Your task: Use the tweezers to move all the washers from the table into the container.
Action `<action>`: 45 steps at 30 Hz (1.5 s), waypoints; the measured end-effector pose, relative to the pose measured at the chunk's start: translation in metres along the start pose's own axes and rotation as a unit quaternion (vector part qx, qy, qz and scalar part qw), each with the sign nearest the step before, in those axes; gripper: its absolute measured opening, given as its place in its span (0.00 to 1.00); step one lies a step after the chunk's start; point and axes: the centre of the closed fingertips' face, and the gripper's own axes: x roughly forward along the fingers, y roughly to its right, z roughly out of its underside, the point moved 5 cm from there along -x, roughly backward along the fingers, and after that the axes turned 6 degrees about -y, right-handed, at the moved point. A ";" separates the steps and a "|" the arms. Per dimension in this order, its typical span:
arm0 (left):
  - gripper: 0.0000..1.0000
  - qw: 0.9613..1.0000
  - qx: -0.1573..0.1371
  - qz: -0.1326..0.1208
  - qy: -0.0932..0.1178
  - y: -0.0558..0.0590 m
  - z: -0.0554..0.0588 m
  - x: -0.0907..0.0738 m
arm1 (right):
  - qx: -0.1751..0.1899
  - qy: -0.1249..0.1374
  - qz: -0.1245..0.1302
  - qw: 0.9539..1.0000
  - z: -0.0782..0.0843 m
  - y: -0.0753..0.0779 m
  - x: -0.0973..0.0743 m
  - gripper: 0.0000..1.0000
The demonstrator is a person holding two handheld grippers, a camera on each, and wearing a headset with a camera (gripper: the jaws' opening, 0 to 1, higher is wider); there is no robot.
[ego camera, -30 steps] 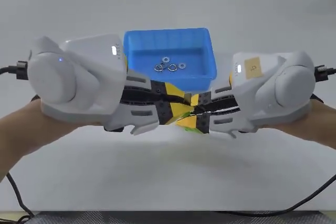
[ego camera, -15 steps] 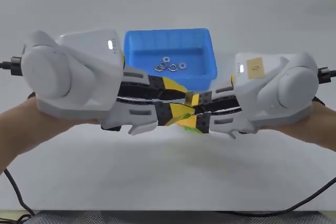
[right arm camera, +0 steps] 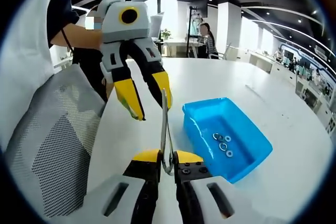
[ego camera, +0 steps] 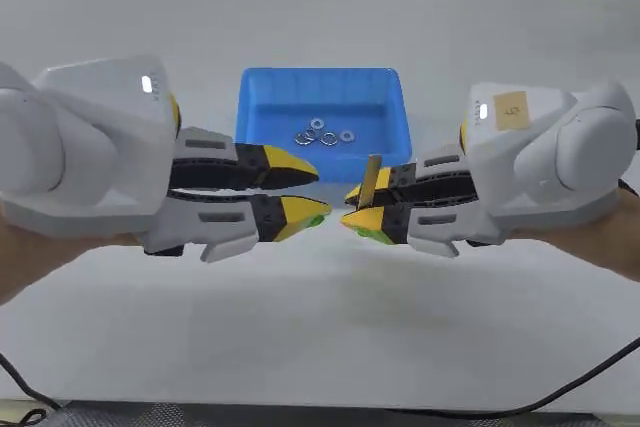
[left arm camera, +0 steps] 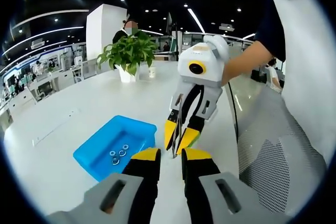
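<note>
Pinching the tweezers (right arm camera: 166, 124) near their joined end, the right gripper (ego camera: 358, 207) is clamped on them, tips pointing forward. They look thin, springy and slick, likely to twist unless gripped further along the legs. Opposite it, the left gripper (ego camera: 308, 187) holds its jaws parted and empty. Beyond, the blue container (ego camera: 320, 87) holds a small cluster of washers (ego camera: 325, 134), light and flat.

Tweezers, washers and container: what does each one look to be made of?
Tweezers: two thin grey strips with a dull sheen, held in the right gripper; likely steel.
Washers: small silvery rings with bright glints; probably metal.
Container: an even bright blue, smooth, with a soft gloss and rounded moulded corners; most likely plastic.
</note>
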 end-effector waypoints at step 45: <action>0.54 0.994 -0.075 -0.065 -0.050 -0.027 0.037 -0.026 | -0.043 -0.022 0.023 0.999 -0.039 0.091 0.053 0.10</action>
